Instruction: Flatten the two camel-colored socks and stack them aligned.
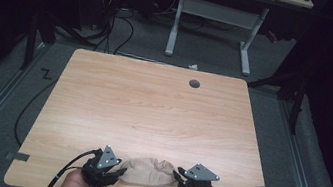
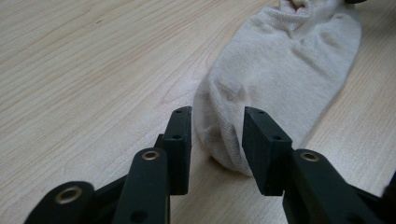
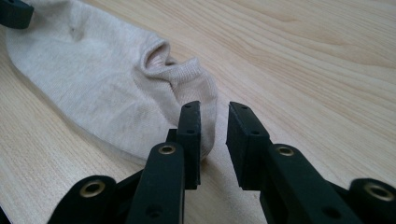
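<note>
The beige sock (image 1: 148, 170) lies limp and light on the desk (image 1: 152, 106); both claws, left (image 2: 217, 135) and right (image 3: 214, 140), gape narrowly at its ends; its knit edges suit pinching.

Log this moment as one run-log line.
scene: beige sock flat on table, near edge | left gripper: open, around one sock end | right gripper: open, at other end | nothing lifted

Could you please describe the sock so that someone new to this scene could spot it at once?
Look at the wooden table, along its near edge where the hands come in. The sock lies flat between the left gripper and right gripper. It is the one soft beige thing between black tools.
</note>
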{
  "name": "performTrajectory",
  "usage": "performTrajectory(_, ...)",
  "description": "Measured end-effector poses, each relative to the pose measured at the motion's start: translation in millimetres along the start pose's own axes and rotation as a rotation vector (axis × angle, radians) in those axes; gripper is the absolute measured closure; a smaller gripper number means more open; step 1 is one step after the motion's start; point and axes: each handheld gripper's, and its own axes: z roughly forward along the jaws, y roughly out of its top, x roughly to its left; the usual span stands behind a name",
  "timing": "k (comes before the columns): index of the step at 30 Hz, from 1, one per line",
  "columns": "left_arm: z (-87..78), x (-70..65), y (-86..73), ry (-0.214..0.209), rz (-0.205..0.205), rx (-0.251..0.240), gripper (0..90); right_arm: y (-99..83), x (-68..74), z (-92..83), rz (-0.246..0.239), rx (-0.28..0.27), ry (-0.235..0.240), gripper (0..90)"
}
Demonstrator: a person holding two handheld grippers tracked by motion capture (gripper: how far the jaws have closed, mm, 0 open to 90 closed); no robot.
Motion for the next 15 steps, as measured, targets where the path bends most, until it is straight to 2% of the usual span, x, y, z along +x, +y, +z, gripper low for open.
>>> performTrajectory(7,-3.5,4.3,1.1,0.002,-0.017,-0.033,57.1,0.9,-3.7,-1.2,0.021,-0.021,-0.002,74.0)
performTrajectory(15,-9.0,16.4,2.2,0.014,-0.053,-0.071,53.7,3.3,-9.9,-3.9,0.033,-0.061,-0.037,70.8)
